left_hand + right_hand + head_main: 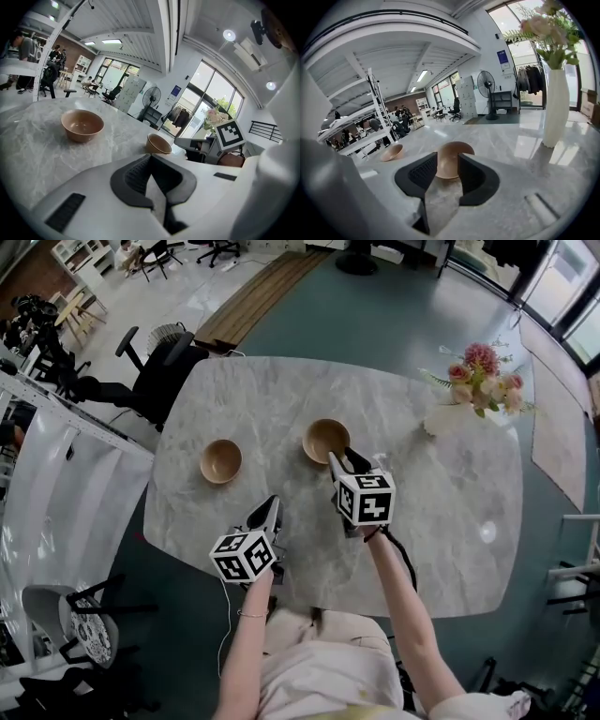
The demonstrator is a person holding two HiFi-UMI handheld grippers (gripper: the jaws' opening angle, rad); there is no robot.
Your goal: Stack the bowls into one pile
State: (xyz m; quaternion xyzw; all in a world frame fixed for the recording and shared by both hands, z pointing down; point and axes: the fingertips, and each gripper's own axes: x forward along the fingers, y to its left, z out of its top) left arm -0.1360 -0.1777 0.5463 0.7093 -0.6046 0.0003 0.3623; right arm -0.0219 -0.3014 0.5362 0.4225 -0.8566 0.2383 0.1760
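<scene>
Left gripper (271, 505) clenched, empty | right gripper (344, 461) released, just beside centre bowl (326, 440) | I judge it rigid, light, slippery: pinch its rim.

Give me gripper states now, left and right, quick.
Left gripper: closed, empty.
Right gripper: open, holding nothing; a bowl sits just ahead of its jaws.

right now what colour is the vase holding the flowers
White; the vase shows best in the right gripper view.
</scene>
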